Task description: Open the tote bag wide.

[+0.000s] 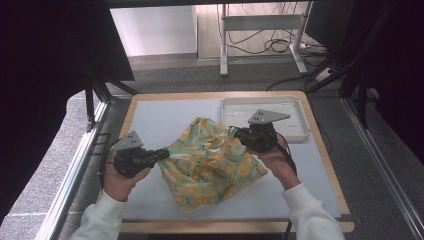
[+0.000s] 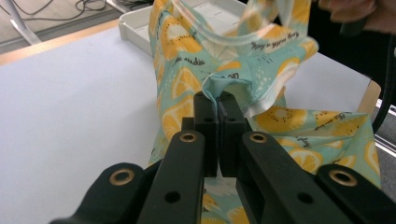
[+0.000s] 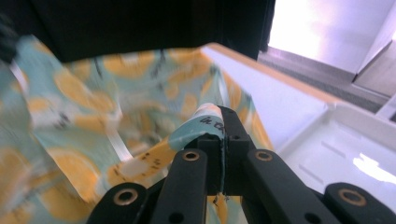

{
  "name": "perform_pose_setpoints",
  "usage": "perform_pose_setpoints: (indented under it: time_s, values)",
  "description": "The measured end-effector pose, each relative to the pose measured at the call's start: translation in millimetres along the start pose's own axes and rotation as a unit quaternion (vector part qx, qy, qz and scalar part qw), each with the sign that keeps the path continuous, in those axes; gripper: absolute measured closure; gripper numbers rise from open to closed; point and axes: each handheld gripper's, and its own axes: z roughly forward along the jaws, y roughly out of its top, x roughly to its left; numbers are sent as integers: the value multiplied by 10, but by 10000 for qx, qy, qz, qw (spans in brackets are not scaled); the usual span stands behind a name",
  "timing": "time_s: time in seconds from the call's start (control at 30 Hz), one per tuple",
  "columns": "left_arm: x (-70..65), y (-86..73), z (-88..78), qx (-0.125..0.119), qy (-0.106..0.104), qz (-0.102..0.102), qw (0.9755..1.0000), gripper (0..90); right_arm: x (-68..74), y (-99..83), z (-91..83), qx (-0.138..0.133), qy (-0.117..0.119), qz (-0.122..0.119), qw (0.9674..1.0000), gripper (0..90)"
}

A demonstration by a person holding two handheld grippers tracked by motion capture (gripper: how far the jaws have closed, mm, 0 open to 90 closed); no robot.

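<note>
- Left hand-held gripper (image 1: 161,154): jaws closed tight on a pinched edge of the lemon-print cloth (image 1: 212,162); in the left gripper view the fabric bunches between the pads (image 2: 218,103).
- Right hand-held gripper (image 1: 235,133): jaws clamped on another edge of the cloth, a fold wrapped over the tips (image 3: 219,122).
- Cloth: hangs between the two grippers, its lower part resting on the tabletop (image 1: 165,117) at 6 o'clock of the centre.
- White tray (image 1: 295,112): at 1 o'clock of the cloth, just behind the right gripper.
</note>
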Motion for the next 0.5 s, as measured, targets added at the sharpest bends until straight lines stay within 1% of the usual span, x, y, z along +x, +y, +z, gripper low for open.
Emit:
perform_pose_setpoints:
  time_s: [0.07,0.1,0.13,0.2,0.33,0.5]
  values:
    - [16,-22,-6,19,9,-27,10000,900,20,88,-15,-87,12,13,10000,878]
    - [22,-33,-13,20,15,-43,10000,900,36,162,-23,-159,29,-17,9999,877]
    - [31,-42,-22,27,25,-35,10000,900,36,162,-23,-159,29,-17,9999,877]
    - [45,-63,-44,18,49,-64,10000,900,58,233,-24,-212,30,-21,9998,878]
    - [87,-105,-92,-13,75,-134,9999,900,71,261,-3,-232,54,-29,9997,877]
    - [128,-152,-132,-13,85,-205,9998,899,83,250,49,-198,70,-9,9998,877]
